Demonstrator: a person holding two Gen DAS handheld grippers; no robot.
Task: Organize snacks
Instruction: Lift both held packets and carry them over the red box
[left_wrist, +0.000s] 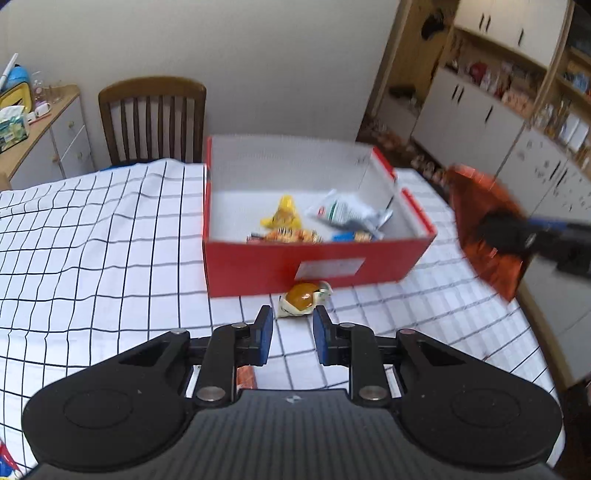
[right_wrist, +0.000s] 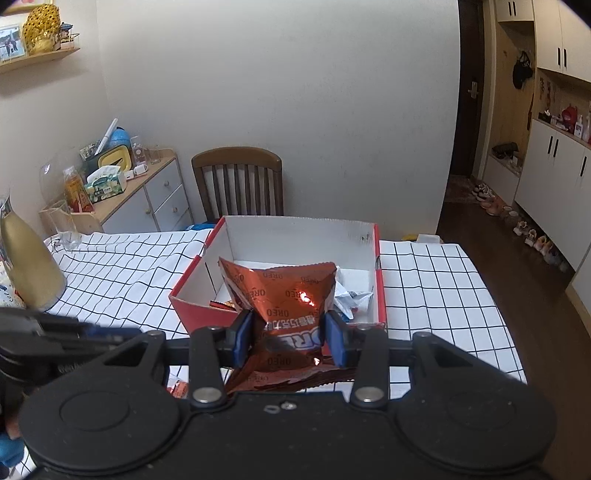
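A red box (left_wrist: 258, 262) with white inner walls stands on the checked tablecloth and holds several snack packets, among them a yellow one (left_wrist: 282, 218) and a white one (left_wrist: 341, 210). A small wrapped orange-brown snack (left_wrist: 303, 297) lies on the cloth just in front of the box. My left gripper (left_wrist: 293, 323) is open, its fingertips just short of that snack. My right gripper (right_wrist: 289, 332) is shut on a copper-red Oreo bag (right_wrist: 284, 295) and holds it in the air in front of the box (right_wrist: 192, 306). The bag also shows blurred in the left wrist view (left_wrist: 480, 210), right of the box.
A wooden chair (left_wrist: 153, 118) stands behind the table. A low cabinet (right_wrist: 147, 195) with clutter is at the back left. A gold bottle (right_wrist: 27, 258) and a glass (right_wrist: 66, 225) stand on the table's left side. The table's right edge (left_wrist: 532, 332) drops to the floor.
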